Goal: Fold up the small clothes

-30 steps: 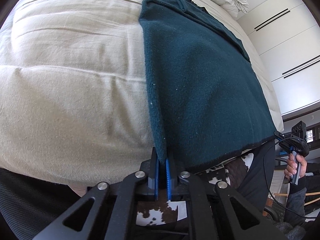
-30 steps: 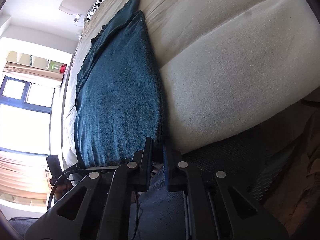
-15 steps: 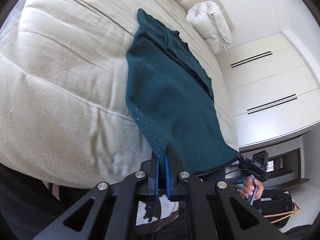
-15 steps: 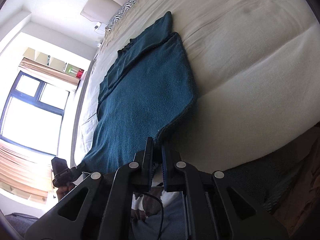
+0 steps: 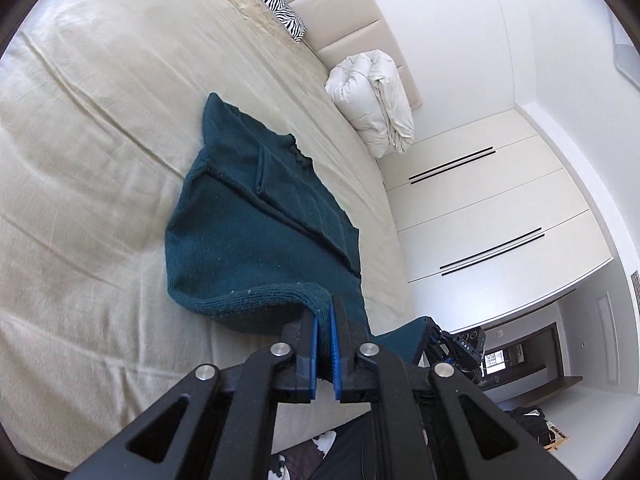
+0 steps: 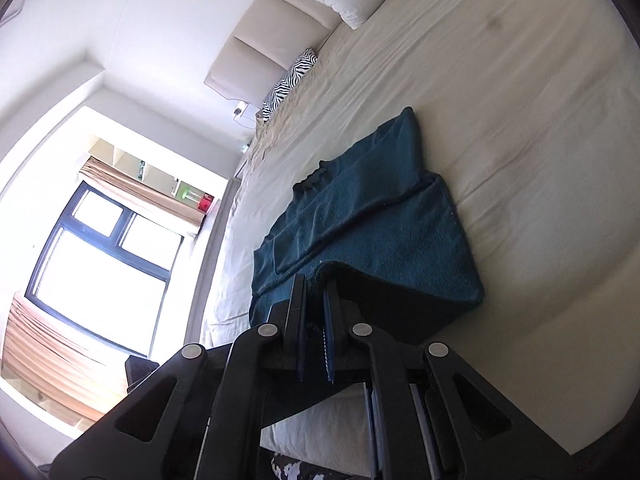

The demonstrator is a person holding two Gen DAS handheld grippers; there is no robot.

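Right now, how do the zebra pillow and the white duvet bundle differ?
The zebra pillow is black-and-white striped; the duvet bundle is plain white. The pillow looks small and lies flat; the bundle is bulkier, rolled and creased. Both sit by the headboard, beyond the green sweater.

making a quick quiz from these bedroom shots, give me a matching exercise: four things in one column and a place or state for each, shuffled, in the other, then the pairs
Things:
1. sweater
2. zebra pillow
3. white duvet
4. left gripper

Places or states:
A. rolled up against the headboard
B. shut on a corner of the hem
C. near edge lifted off the bed, far part lying flat
D. at the head of the bed, beside the rumpled sheet

Pairs: 1-C, 2-D, 3-A, 4-B
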